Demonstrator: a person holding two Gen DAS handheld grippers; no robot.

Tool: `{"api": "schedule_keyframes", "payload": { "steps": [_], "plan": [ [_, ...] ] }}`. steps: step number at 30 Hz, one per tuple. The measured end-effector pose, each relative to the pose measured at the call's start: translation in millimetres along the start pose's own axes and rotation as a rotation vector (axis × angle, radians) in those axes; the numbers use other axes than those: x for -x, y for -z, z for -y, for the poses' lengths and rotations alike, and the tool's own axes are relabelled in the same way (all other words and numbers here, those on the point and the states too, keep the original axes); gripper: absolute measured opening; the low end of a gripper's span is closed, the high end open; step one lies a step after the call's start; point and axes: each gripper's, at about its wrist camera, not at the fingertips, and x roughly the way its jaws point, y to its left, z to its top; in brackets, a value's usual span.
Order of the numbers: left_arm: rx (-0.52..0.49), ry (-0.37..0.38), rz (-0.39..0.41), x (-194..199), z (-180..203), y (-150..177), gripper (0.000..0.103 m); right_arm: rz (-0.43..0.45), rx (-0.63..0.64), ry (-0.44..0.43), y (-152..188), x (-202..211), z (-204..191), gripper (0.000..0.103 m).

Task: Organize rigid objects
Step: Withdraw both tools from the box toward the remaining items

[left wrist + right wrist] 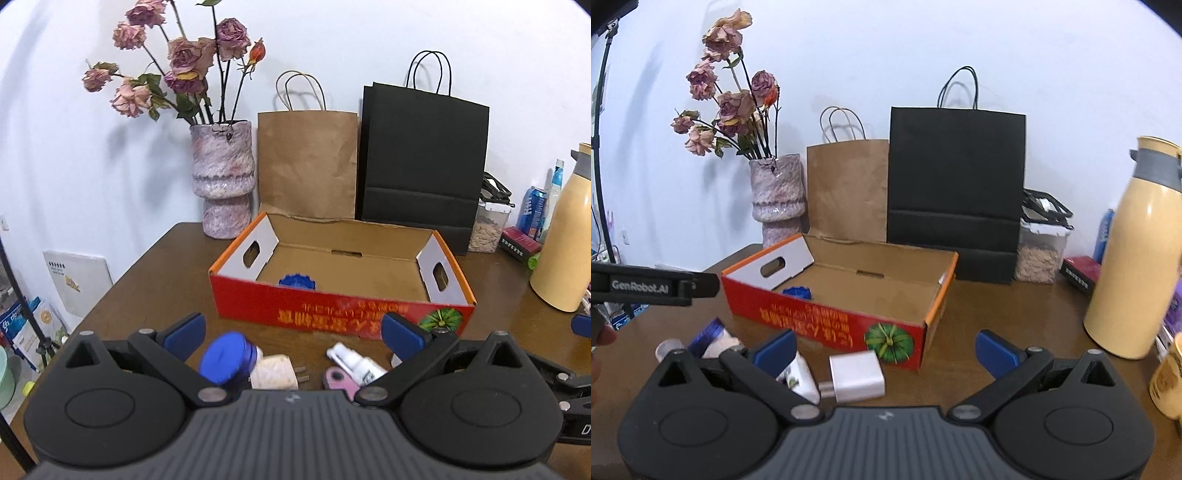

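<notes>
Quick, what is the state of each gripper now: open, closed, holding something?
Left gripper: open, holding nothing.
Right gripper: open, holding nothing.

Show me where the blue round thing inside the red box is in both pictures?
Left wrist view: the blue round thing peeks over the near wall of the red box, toward the box's left end, just left of picture centre.
Right wrist view: the same thing sits in the box's left end, left of centre.
Shared landmark: the black paper bag standing behind the box.
</notes>
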Motion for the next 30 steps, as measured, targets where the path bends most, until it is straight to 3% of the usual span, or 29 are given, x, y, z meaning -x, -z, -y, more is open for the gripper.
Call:
{"api": "schedule_keyframes", "payload": {
  "steps": [17, 30],
  "plan": [
    [0.011, -0.013, -0.043, 43, 3, 54, 0.103, -0.043, 0.019, 0.01, 57, 49, 18, 0.103],
    [0.005, -0.056, -0.085, 44, 5, 72, 0.103, -0.152, 0.038, -0.037, 84, 28, 32, 0.103]
  ]
}}
